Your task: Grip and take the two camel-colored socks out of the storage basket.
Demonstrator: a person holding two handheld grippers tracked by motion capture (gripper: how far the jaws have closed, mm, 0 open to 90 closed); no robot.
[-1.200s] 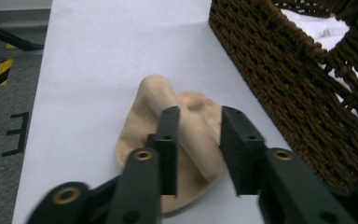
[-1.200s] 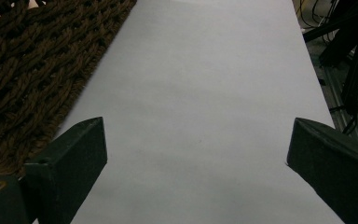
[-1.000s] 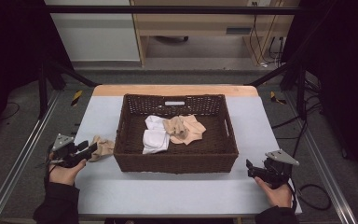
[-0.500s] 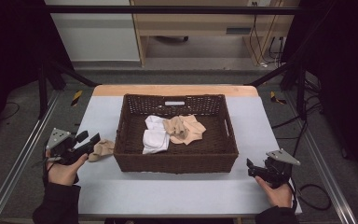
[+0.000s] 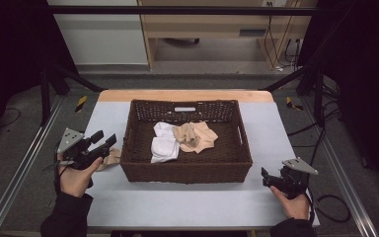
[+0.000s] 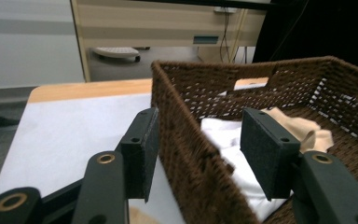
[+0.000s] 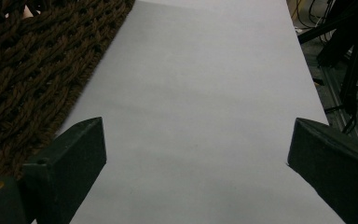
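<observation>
The beige cloth (image 5: 111, 159) lies on the white bench (image 5: 187, 202), just beside the left wall of the brown wicker basket (image 5: 185, 172), and the left gripper (image 5: 102, 142) hangs above it, its jaws just opened wide with nothing between them. The bench stands in a dim room before a wooden cabinet (image 5: 217, 24). Inside the basket lie a white cloth (image 5: 164, 146) and another beige cloth (image 5: 195, 137), while the right gripper (image 5: 266, 177) rests wide and empty near the basket's right front corner.

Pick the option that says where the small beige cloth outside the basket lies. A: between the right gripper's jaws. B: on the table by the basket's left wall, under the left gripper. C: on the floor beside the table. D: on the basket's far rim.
B: in the high view the beige cloth lies on the table against the left wall of the basket, just below the open left gripper.
</observation>
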